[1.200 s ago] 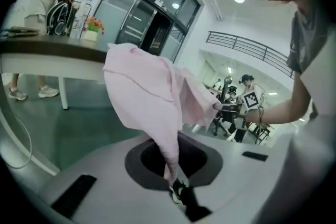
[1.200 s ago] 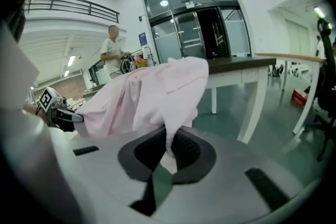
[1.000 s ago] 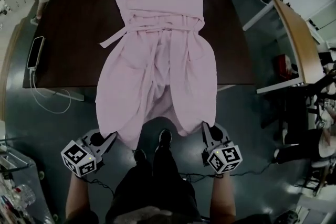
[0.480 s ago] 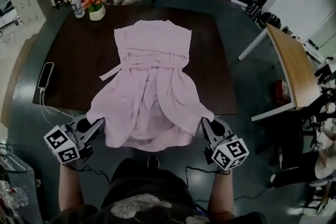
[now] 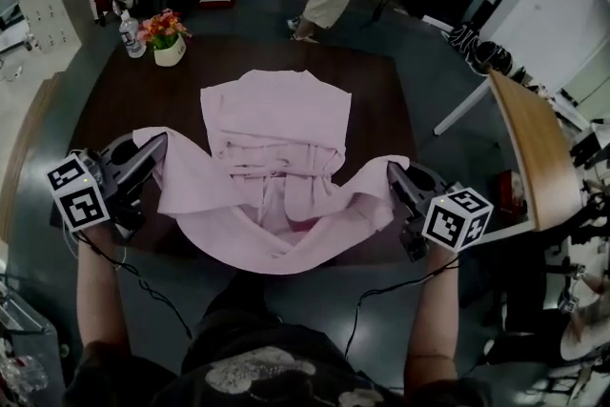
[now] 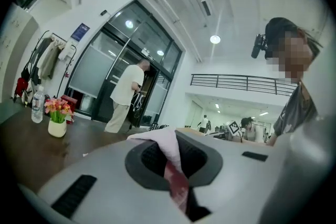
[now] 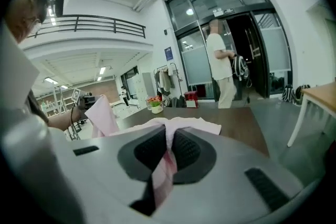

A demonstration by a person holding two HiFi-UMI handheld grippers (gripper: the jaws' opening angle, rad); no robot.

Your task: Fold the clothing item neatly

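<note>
Table (image 5: 124, 110) ahead of me, dress (image 5: 276, 124) spread on it, neck at twelve o'clock, hem (image 5: 276, 253) sagging at six. My left gripper (image 5: 157, 143) at nine and right gripper (image 5: 393, 174) at three each pinch a hem corner tight. I want both corners level, cloth taut, aiming squarely for twelve.

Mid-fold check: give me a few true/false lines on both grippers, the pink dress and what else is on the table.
1. The left gripper is shut on the pink dress. True.
2. The right gripper is open and empty. False: its fingers pinch pink cloth too.
3. The upper part of the dress lies flat on the dark table. True.
4. The flower pot stands on the dress. False: it stands apart from it, at the table's far left corner beside a bottle.
</note>
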